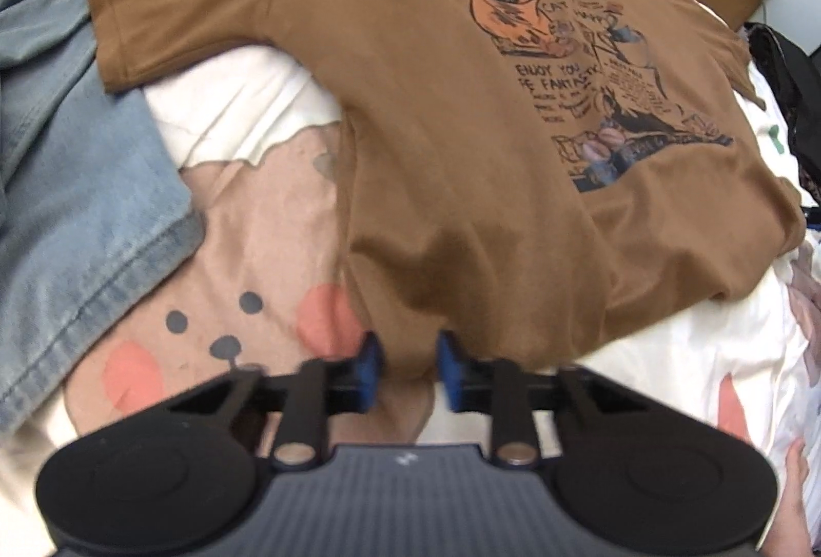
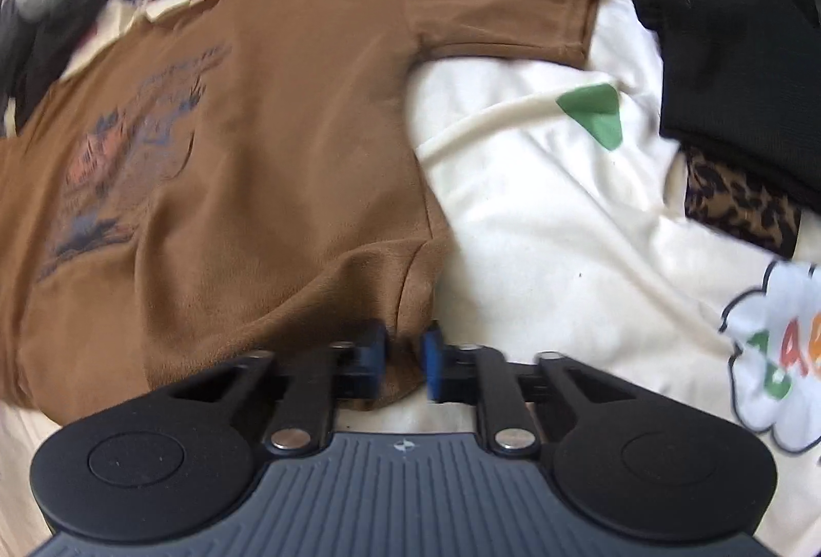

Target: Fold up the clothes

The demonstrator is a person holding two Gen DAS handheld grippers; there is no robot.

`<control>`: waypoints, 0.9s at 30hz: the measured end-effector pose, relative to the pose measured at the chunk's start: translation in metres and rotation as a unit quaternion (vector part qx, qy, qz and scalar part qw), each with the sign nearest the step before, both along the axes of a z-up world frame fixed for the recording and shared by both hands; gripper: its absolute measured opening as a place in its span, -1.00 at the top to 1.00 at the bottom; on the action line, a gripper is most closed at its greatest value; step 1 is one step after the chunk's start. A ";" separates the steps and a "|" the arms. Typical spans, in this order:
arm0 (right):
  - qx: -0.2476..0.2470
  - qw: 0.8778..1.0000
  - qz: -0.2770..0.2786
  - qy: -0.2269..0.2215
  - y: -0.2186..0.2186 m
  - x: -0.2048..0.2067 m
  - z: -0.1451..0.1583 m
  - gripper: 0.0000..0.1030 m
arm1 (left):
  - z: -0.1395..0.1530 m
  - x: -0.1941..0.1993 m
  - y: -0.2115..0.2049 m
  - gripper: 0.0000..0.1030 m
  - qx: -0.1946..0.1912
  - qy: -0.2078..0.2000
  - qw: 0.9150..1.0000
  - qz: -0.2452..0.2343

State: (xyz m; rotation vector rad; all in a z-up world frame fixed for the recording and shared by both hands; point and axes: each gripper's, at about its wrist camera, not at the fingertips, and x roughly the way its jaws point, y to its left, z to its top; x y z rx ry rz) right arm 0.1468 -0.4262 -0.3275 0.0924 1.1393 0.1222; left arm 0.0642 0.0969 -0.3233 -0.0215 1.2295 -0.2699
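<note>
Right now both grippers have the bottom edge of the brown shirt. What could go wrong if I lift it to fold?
1. The left gripper and right gripper each pinch only a little hem of the brown T-shirt, so it may slip out.
2. One sleeve lies on the denim garment and may drag it.
3. The bedding is wrinkled, so the fold may come out uneven.

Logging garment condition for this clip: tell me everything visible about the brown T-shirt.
The brown T-shirt is short-sleeved, of soft knit-looking fabric, with a cartoon cat print and lettering on the upward side. It lies spread on a patterned bedsheet, one sleeve over blue jeans. The left gripper and right gripper each pinch its bottom hem, where the cloth bunches.
</note>
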 end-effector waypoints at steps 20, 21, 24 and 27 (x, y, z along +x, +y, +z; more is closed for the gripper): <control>0.016 0.996 -0.033 -0.081 -0.010 0.024 0.092 0.94 | 0.097 0.044 0.029 0.85 -0.077 -0.078 0.992 0.055; 0.015 0.996 -0.033 -0.082 -0.009 0.031 0.092 0.95 | 0.096 0.051 0.030 0.85 -0.074 -0.081 0.992 0.059; 0.009 0.996 -0.027 -0.081 -0.005 0.055 0.089 0.95 | 0.087 0.072 0.035 0.85 -0.071 -0.082 0.991 0.076; 0.002 0.997 -0.017 -0.076 -0.001 0.077 0.081 0.94 | 0.075 0.095 0.041 0.85 -0.063 -0.079 0.991 0.085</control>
